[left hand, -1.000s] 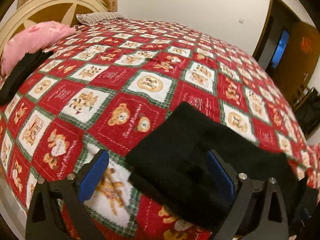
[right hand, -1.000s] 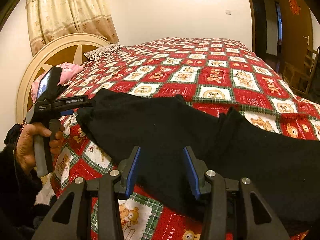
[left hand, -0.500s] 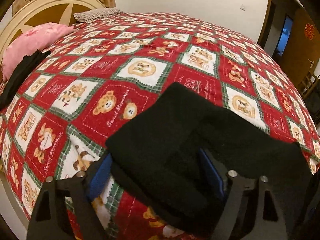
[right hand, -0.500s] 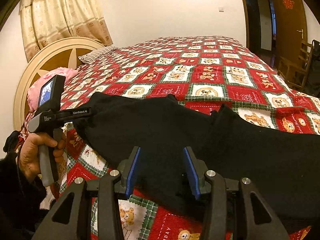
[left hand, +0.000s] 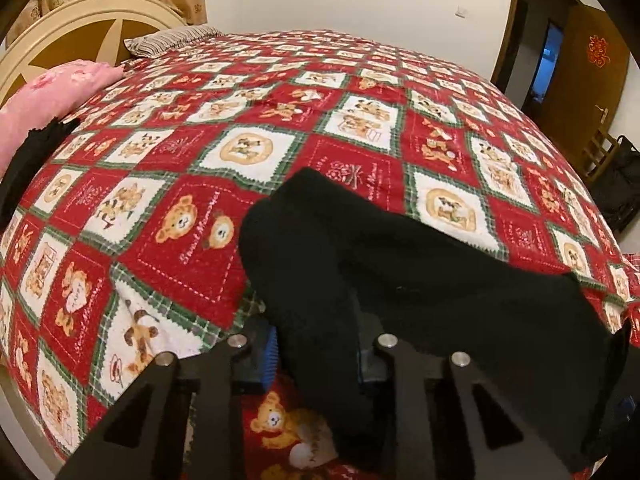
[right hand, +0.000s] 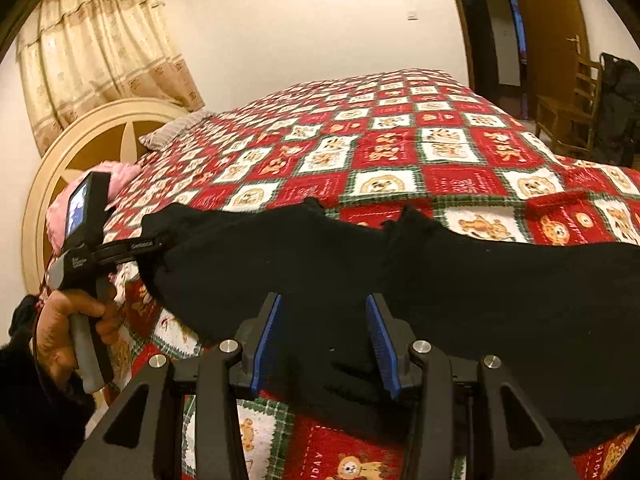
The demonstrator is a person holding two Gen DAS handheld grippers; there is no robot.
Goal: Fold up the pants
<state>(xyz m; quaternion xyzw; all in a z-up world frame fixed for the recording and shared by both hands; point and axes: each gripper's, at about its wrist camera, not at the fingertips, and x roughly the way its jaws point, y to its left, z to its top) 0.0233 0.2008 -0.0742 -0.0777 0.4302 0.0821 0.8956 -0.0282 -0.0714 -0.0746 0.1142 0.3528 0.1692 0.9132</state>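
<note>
Black pants (left hand: 420,272) lie spread along the near side of the bed, also in the right wrist view (right hand: 440,280). My left gripper (left hand: 316,360) has its jaws closing on the left end of the pants. Black cloth fills the gap between its blue pads (left hand: 270,354). From the right wrist view the left gripper (right hand: 160,246) bites that end of the cloth, held by a hand (right hand: 68,332). My right gripper (right hand: 324,344) stands open over the near edge of the pants, and cloth lies between its pads (right hand: 266,340) without being pinched.
A red patchwork quilt with bear prints (left hand: 248,148) covers the bed. A pink pillow (left hand: 48,96), another black garment (left hand: 28,160) and a striped pillow (left hand: 172,38) lie by the round headboard (right hand: 80,152). A wooden chair (right hand: 568,112) stands at the right.
The left gripper's jaws have drawn in from wide apart onto the end of the pants, and it slid further over the cloth. The right gripper's jaws keep the same gap.
</note>
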